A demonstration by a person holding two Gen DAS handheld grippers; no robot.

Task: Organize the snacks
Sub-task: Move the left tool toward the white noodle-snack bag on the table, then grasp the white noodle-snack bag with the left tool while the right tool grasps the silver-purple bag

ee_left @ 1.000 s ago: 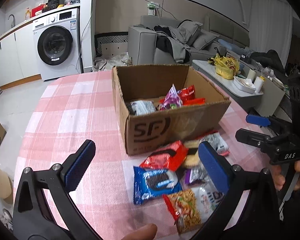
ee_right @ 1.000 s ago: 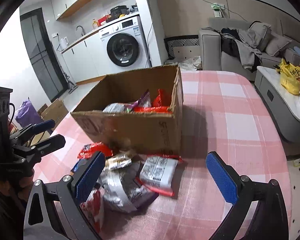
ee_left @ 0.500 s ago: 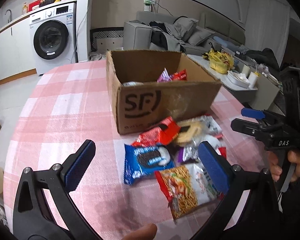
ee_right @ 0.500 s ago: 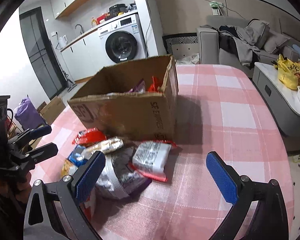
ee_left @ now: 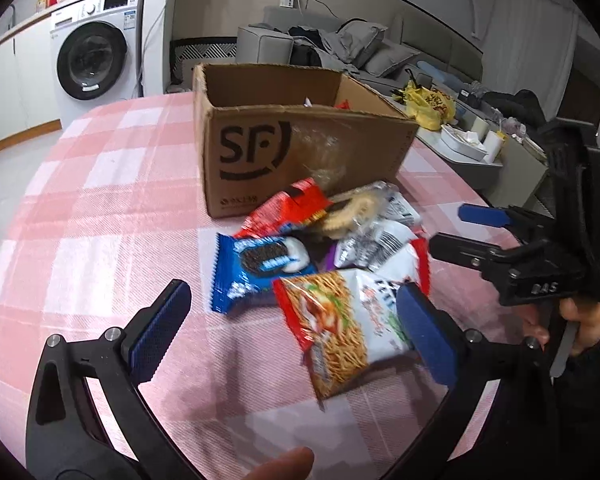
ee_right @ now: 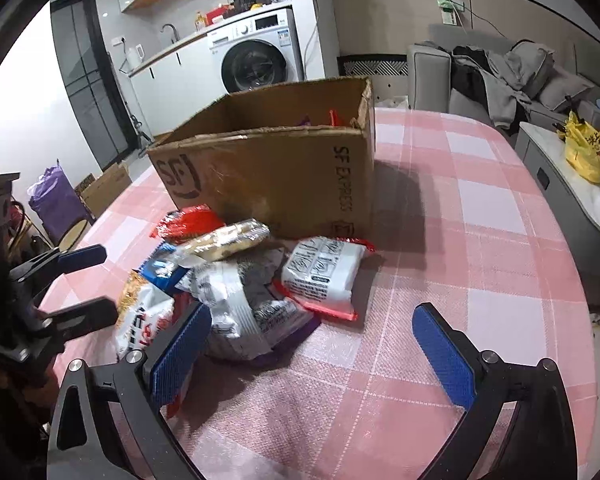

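A: Current step?
B: Approach. Left gripper (ee_left: 290, 316) and right gripper (ee_right: 312, 338) fingers wide, empty, above the crinkly snack-packet heap (ee_right: 256, 276) on the pink-checked tabletop (ee_right: 480, 208).
A: Next?
B: Likely grip one packet, transfer to the brown cardboard box (ee_left: 300, 152).

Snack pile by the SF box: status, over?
Left gripper open, empty, over noodle packet. Right gripper open, empty. Snack pile loose in front of SF cardboard box. Nothing in the way.

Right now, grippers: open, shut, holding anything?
Left gripper: open, holding nothing, over the snacks.
Right gripper: open, holding nothing.
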